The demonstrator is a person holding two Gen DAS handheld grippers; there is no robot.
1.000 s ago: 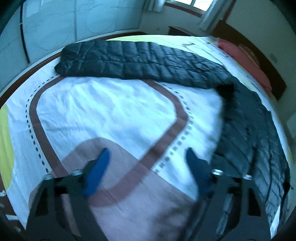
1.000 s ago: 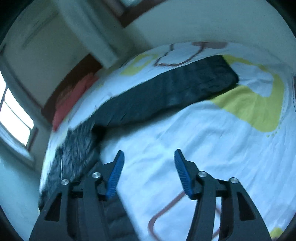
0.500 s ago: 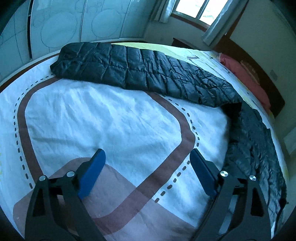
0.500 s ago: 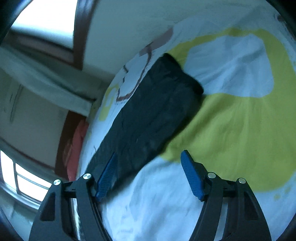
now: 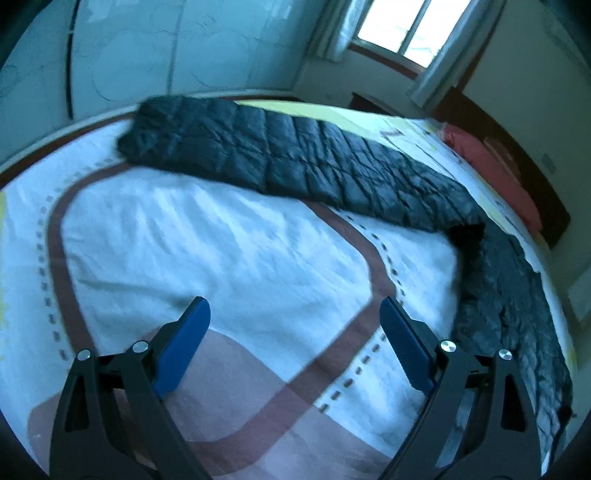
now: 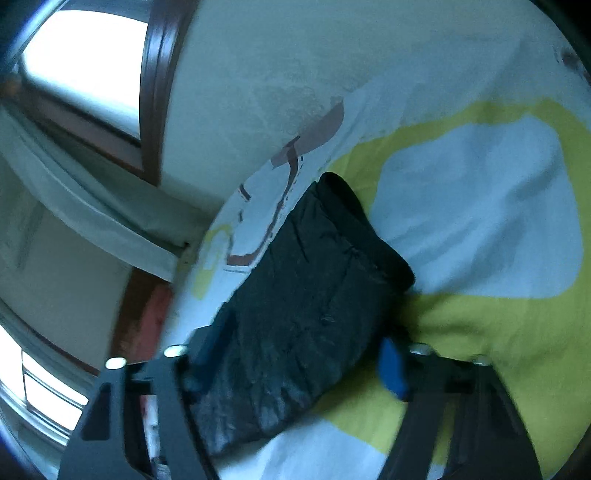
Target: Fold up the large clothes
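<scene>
- Left tongs (image 5: 291,343): jaws apart, empty, above the bed sheet (image 5: 229,251).
- Right tongs (image 6: 299,358): jaws apart, straddling the sleeve end (image 6: 332,258).
- Down jacket (image 5: 295,158): spread across the bed's far side; likely light, soft, slippery. Grip the cuff or a stitched seam.

Bright window (image 5: 397,33) with pale curtains (image 5: 436,74) (daylight), wardrobe (image 5: 166,59), dark headboard (image 5: 517,155).

Bare bedsheet (image 5: 221,236) lies before the left gripper (image 5: 295,325); the quilted jacket (image 5: 314,162) apparently bounds it.
</scene>
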